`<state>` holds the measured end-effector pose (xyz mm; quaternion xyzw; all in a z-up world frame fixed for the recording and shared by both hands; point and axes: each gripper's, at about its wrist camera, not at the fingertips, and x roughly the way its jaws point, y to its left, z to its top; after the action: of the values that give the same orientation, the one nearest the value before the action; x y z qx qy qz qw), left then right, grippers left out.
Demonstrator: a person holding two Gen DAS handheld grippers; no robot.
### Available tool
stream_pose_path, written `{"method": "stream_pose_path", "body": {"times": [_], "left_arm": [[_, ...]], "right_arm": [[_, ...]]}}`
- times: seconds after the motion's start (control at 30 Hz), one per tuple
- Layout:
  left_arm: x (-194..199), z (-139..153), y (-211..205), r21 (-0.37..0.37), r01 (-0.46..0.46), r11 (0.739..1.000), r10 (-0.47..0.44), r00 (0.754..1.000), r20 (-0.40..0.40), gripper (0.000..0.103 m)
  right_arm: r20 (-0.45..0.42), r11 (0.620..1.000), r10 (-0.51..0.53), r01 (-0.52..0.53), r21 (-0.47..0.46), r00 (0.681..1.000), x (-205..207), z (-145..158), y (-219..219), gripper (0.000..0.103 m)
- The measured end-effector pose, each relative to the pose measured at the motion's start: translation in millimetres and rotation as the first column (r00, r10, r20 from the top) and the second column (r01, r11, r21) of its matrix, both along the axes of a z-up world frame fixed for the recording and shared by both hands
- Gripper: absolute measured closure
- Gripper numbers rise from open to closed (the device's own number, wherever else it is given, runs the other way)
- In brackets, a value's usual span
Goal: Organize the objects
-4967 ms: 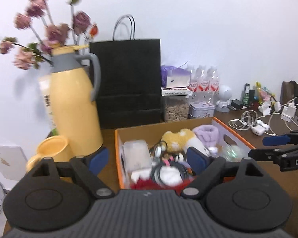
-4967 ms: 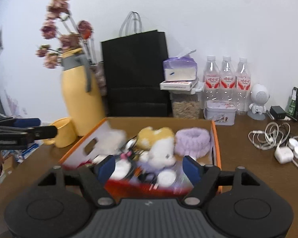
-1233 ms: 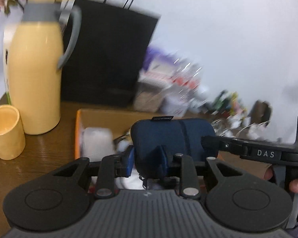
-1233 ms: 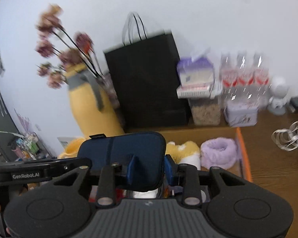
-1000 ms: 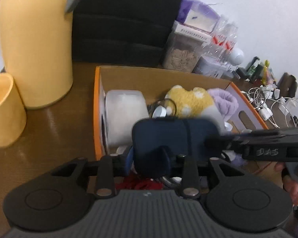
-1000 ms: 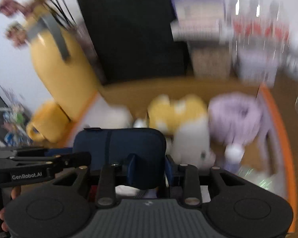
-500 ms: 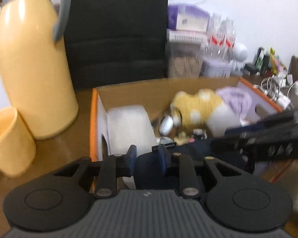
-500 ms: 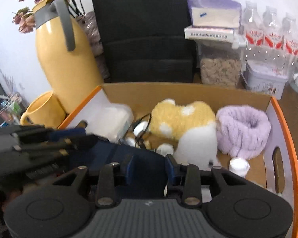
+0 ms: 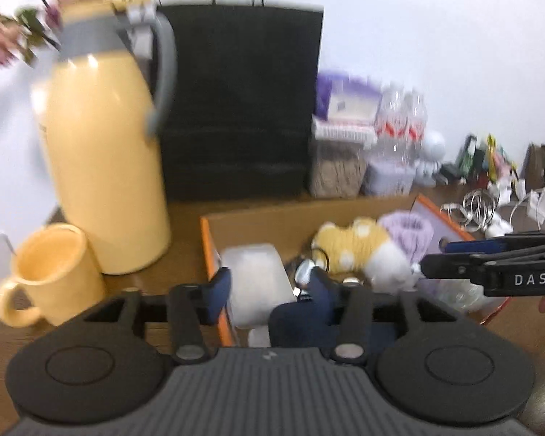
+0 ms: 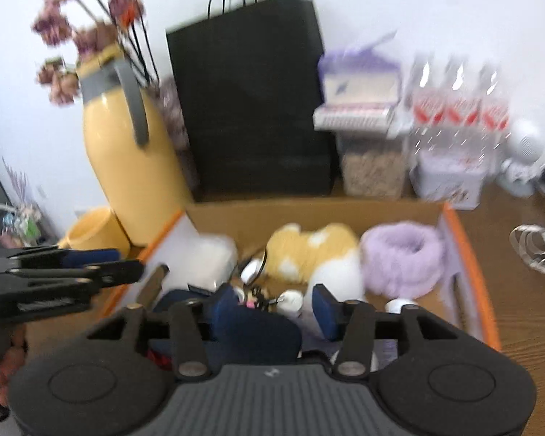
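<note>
White letters "DAS" stand on the side of the right hand-held gripper [image 9: 468, 258], at the right; other labels are too blurred.
</note>
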<state>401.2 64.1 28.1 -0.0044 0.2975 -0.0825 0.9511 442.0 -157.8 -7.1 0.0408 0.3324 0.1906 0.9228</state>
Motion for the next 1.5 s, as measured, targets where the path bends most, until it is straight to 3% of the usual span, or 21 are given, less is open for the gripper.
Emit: {"method": "stream_pose_path", "body": {"times": [0.1, 0.2, 0.33, 0.47, 0.57, 0.7, 0.73, 0.9, 1.0, 1.07, 1.33, 1.5], "left_arm": [[-35, 18, -5, 0.009, -0.024, 1.0, 0.023, 0.999, 0.028, 0.036], [-90, 25, -22, 0.061, -0.043, 0.997, 0.036, 0.993, 0.113, 0.022], [-172, 20, -49, 0.066, -0.013, 0.998, 0.001, 0.983, 0.183, 0.003], [-241, 6, -60, -0.035, -0.015, 0.999, 0.021, 0.987, 0.162, 0.0], [-281, -5, -62, -0.078, -0.065, 0.995, 0.074, 0.989, 0.124, 0.0], [-324, -8, -59, -0.09, -0.12, 0.989, 0.129, 0.986, 0.106, 0.0], [-333, -8, -59, -0.074, -0.129, 0.989, 0.136, 0.986, 0.098, 0.0], [-367, -10, -57, -0.014, -0.124, 0.992, 0.125, 0.99, 0.06, 0.0], [-370, -8, -58, 0.026, -0.094, 0.995, 0.093, 0.995, 0.032, 0.0], [-378, -11, -55, 0.013, -0.075, 0.997, 0.074, 0.996, 0.053, 0.0], [-395, -16, -51, 0.025, -0.127, 0.992, 0.126, 0.991, 0.04, 0.0], [-388, -21, -53, 0.02, -0.123, 0.992, 0.124, 0.992, -0.003, 0.0]], "right_arm": [[0.035, 0.999, -0.013, 0.014, -0.04, 0.999, -22, 16, -8, 0.05], [0.078, 0.996, -0.002, 0.008, -0.083, 0.997, -59, 23, -17, 0.047], [0.105, 0.999, 0.004, 0.001, -0.049, 0.994, -123, 24, -36, 0.044], [0.157, 0.999, -0.005, 0.013, -0.053, 0.988, -202, 14, -45, 0.03], [0.162, 0.998, -0.039, 0.046, -0.036, 0.986, -248, 6, -47, 0.03], [0.176, 0.996, -0.083, 0.087, -0.019, 0.981, -311, -1, -47, 0.023], [0.177, 0.996, -0.082, 0.088, -0.027, 0.981, -323, -2, -45, 0.019], [0.15, 0.986, -0.037, 0.061, -0.153, 0.988, -375, -10, -29, 0.018], [0.132, 0.988, -0.04, 0.059, -0.142, 0.99, -395, -14, -24, 0.018], [0.117, 0.986, -0.069, 0.085, -0.142, 0.991, -402, -19, -23, 0.018], [0.146, 0.985, -0.119, 0.135, -0.104, 0.982, -423, -19, -23, 0.011], [0.107, 0.99, -0.117, 0.125, -0.071, 0.987, -420, -22, -28, 0.01]]}}
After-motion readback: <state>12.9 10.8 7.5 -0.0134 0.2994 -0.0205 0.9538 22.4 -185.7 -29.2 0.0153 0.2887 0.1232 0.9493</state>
